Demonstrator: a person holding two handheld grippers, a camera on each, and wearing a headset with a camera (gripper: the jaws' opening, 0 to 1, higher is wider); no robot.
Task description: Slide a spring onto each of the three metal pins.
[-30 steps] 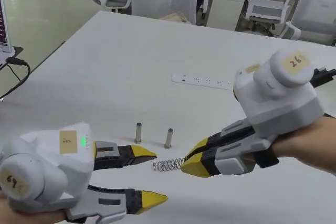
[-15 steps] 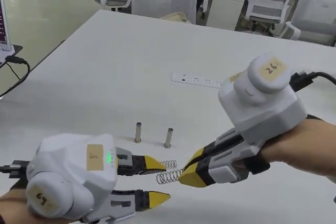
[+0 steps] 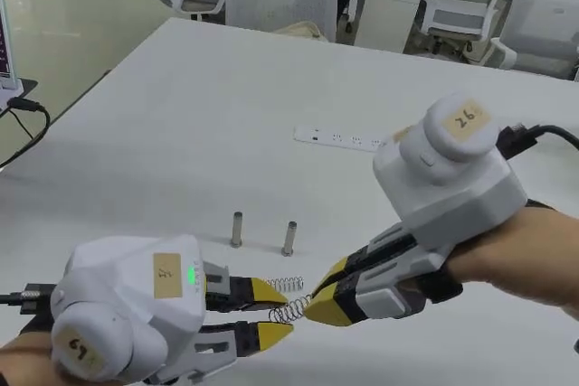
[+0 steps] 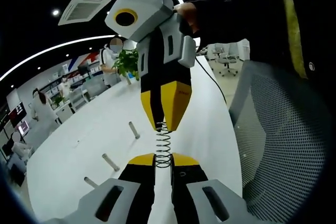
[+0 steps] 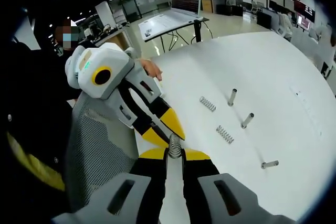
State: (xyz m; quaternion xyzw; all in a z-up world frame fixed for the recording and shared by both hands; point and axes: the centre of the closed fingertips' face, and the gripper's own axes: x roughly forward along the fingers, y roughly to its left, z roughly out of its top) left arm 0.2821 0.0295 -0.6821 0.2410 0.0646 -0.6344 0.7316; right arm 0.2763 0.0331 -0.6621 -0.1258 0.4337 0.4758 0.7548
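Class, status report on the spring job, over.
Right gripper shut on spring. Left gripper: jaws around its other end, grip unclear. Three pins bare. Loose springs beside them.

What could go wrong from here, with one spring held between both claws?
1. The spring spans the left claw and the right claw, one at each end. Pulling apart could stretch it, or it may flick away on release.
2. The pins stand bare and close together, so a bulky claw threading one may topple its neighbour.
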